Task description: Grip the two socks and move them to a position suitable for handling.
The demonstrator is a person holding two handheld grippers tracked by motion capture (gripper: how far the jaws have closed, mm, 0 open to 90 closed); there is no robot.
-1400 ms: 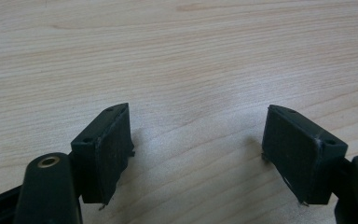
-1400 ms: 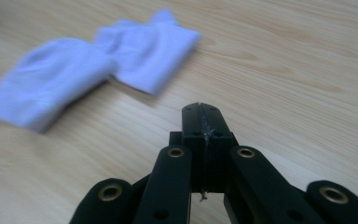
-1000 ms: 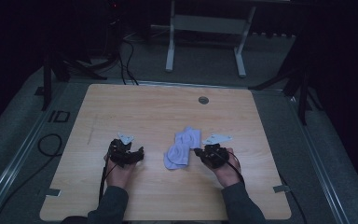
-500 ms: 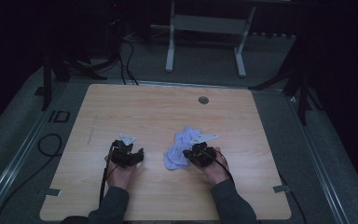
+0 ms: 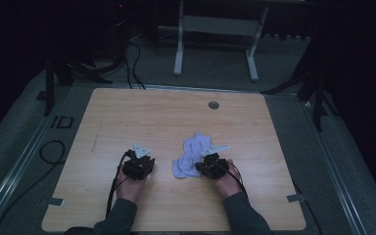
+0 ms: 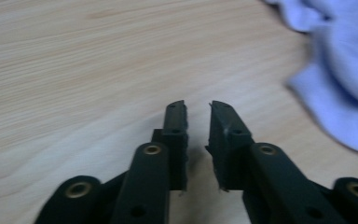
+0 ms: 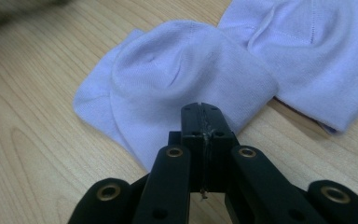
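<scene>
Dark floor and black cables ring a pale wooden tabletop (image 5: pixel 127 117), with a white metal frame (image 5: pixel 215 44) standing on the floor beyond its far edge.

On the near half of that tabletop, the right hand-held gripper (image 7: pixel 200 109) has its jaws pressed flat together, with a thin sliver of something caught in the seam between the pads. Whether that is fabric cannot be told. Its tips sit at the near edge of a light lilac sock (image 7: pixel 177 84), which lies bunched and folded on the wood. A second fold of the same lilac cloth (image 7: pixel 317 56) lies just beyond and to the right in the right gripper view, touching the first. In the high view the right hand-held gripper (image 5: pixel 206 166) lies against the right edge of the crumpled sock pile (image 5: pixel 191 154), with the person's right hand (image 5: pixel 227 178) behind it.

The left hand-held gripper (image 6: pixel 198 109) has just been closing. Its jaws now stand with only a narrow gap between the pads, and nothing is between them but bare wood. The lilac cloth (image 6: pixel 340 70) lies off to its right, well clear of the tips. From above, the left hand-held gripper (image 5: pixel 138 164) sits to the left of the pile, apart from it, held by the left hand (image 5: pixel 129 183).

A small round grommet (image 5: pixel 214 105) sits near the far edge of the tabletop.
</scene>
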